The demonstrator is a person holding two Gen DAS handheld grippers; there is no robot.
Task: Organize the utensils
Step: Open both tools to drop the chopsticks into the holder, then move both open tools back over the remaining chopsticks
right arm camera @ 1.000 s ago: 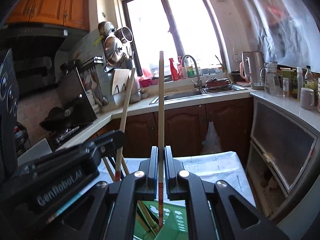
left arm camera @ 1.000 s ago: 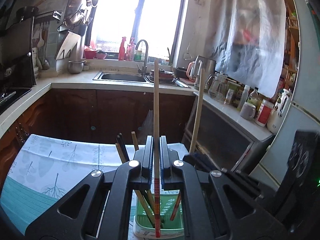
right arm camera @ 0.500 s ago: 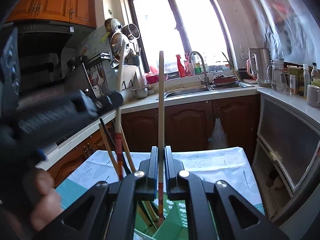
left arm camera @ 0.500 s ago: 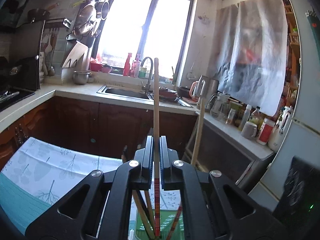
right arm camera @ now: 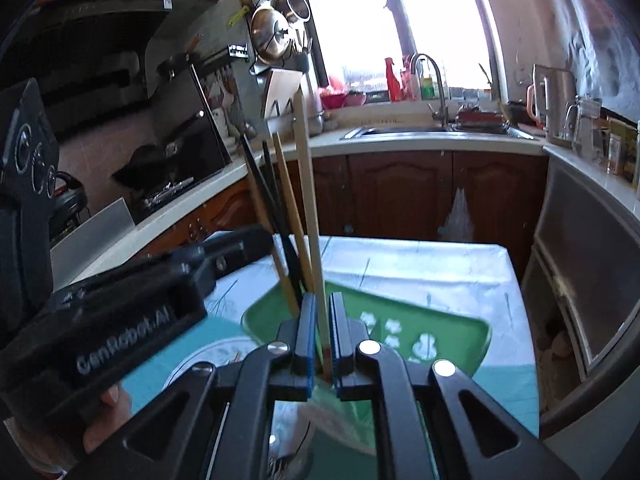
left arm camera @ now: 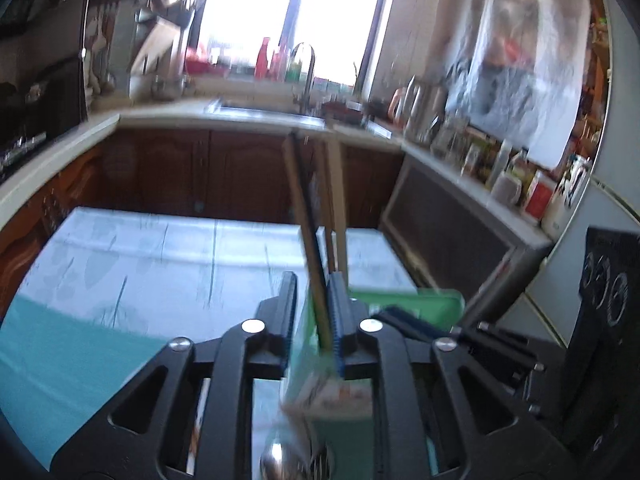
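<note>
Left gripper [left arm camera: 313, 316] jaws just opened a bit; gap narrow, brown chopstick [left arm camera: 308, 240] leaning loose between them, against right pad. Right gripper [right arm camera: 319, 330] jaws nearly shut around pale chopstick [right arm camera: 308, 208]; cannot tell if pads press it. Green holder [right arm camera: 360, 320] just below both, on tablecloth [right arm camera: 420, 264]. Right view alone shows black chopsticks [right arm camera: 260, 184] standing in holder, plus person's hand [right arm camera: 108, 412] under left gripper. Left view blurry. Far back: sink tap [right arm camera: 434, 80], window.

left wrist: faces window, angled down | right wrist: alongside, same way | shared: sink counter [left arm camera: 256, 114], green tray [right arm camera: 400, 320]
</note>
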